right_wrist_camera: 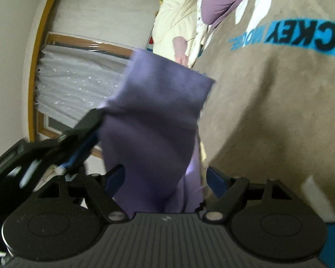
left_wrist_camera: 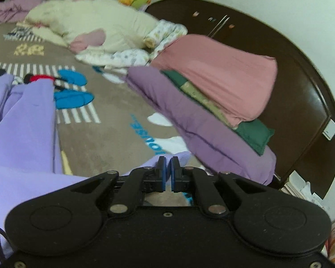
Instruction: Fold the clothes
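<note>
**Lavender garment held at one corner only; second gripper not engaged**

The left gripper has its jaws fully closed, with a small ribbed edge of the lavender garment pinched at the fingertips. The rest of that garment trails to the left of the view, bunched in loose folds on the printed grey-brown bedspread.

In the right wrist view the right gripper stands with its jaws wide apart. A strip of the same lavender fabric passes up between the pads and stands ahead of them; neither pad appears to press on it. The left tool shows as a dark shape at the fabric's left edge in this view.

A stack of folded items, pink over green over purple, sits near the working area, beside the dark headboard. A cream bundle lies further off.

Risks, as judged:
- The left hold takes only a narrow edge; tension could pull it free.
- If the right gripper closes where it stands, it may gather several layers and set a crooked fold.
- The trailing bulk could drag and wrinkle on the bedspread.
- A wide sweep could disturb the folded stack.
</note>
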Demonstrator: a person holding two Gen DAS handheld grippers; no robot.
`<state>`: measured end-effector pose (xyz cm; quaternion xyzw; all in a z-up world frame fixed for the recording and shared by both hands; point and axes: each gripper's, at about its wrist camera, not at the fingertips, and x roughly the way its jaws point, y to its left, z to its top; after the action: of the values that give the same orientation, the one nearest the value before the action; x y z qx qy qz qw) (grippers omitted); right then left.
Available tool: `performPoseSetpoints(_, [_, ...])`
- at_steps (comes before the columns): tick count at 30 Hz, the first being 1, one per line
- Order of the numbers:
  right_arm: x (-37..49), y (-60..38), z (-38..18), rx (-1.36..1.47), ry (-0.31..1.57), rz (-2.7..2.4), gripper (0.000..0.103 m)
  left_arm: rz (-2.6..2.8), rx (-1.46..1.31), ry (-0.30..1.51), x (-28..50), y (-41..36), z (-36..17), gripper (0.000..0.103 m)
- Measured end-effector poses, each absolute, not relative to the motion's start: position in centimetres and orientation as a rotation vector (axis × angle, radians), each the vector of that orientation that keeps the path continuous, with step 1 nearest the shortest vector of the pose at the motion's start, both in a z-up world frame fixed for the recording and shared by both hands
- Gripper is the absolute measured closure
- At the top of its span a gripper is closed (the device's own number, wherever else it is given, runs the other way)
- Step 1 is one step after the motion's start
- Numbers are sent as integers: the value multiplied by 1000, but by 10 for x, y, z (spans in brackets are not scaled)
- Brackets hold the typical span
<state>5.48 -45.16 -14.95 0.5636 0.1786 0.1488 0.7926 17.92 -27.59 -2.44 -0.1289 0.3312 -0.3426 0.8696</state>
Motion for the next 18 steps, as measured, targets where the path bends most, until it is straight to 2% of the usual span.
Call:
performPoseSetpoints(9, [46, -439, -121, 982, 329, 319, 23, -780, -245, 774, 241, -222, 17, 102])
performPoseSetpoints(12, [42, -415, -98, 800, 287, 404, 24, -795, -154, 815, 251, -222, 26, 102])
performPoseSetpoints(18, [23, -322, -65, 265, 239, 646, 28, -843, 15, 852, 244, -238, 40, 102])
